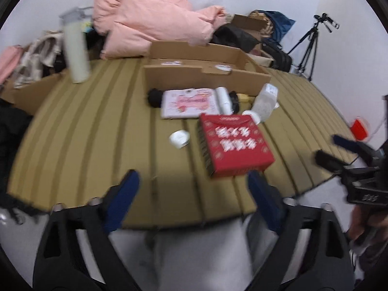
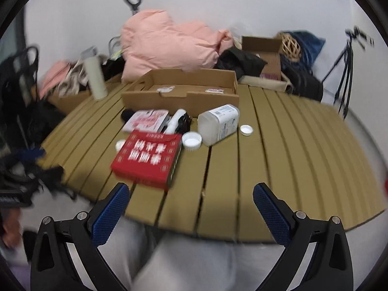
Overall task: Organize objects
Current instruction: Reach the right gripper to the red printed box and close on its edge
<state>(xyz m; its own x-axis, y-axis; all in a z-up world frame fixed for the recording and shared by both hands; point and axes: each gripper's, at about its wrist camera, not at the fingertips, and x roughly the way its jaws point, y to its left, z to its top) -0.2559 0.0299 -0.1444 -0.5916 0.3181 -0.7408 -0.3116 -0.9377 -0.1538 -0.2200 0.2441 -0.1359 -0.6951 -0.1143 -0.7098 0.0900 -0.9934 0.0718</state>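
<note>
This looks like a plain room used for recording and storage rather than a lived-in home. A white wall [image 2: 218,4] stands bare at the far side. A camera tripod [image 1: 309,46] stands at the far right. Behind the slatted table [image 2: 278,150], pink bedding [image 2: 169,43], clothes and cardboard boxes [image 2: 264,46] lie heaped on the far side.

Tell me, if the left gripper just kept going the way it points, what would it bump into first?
Probably the bare slatted table itself, just left of the red box. The left gripper hangs open near the table's front edge; blur makes depth uncertain.
</note>
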